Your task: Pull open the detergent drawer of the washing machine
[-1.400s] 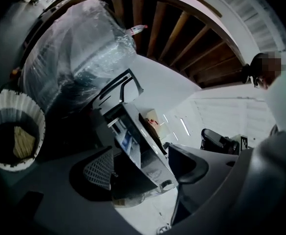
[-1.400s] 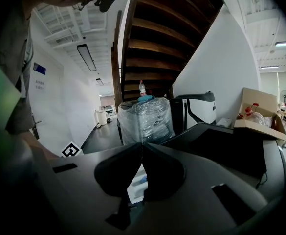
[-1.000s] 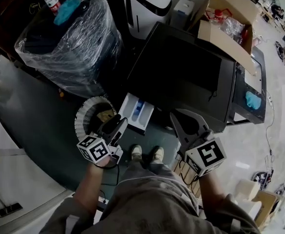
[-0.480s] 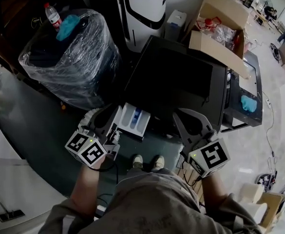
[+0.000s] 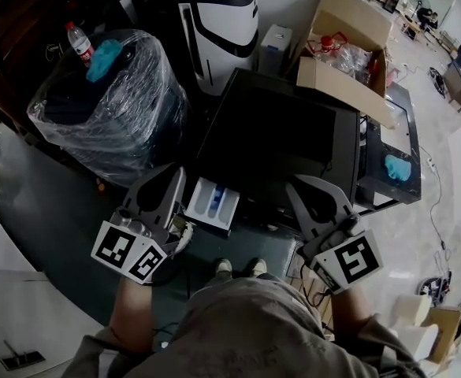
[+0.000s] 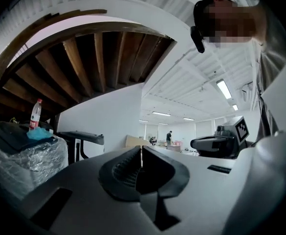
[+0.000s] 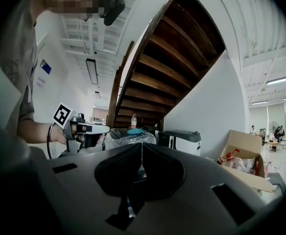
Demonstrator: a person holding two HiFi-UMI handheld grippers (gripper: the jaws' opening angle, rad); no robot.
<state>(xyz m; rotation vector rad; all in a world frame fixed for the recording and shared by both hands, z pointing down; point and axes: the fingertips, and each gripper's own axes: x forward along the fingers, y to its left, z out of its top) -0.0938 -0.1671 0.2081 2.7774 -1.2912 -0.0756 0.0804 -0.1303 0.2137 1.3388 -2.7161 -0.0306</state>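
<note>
grippers: 2 | left gripper point(image 5: 175, 173): jaws closed together, nothing between | right gripper point(image 5: 295, 186): jaws closed together, nothing between | detergent drawer point(image 5: 213, 204): 1, white, standing open from the front of 1 dark washing machine point(image 5: 285, 136), between the grippers, nearer the left, held by neither | nearby: 1 cardboard box point(image 5: 348, 50), 1 water bottle point(image 5: 78, 42) on 1 plastic-wrapped bundle point(image 5: 116, 109)

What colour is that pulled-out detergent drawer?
Detergent drawer: white with a blue insert; clearest in the head view.
</note>
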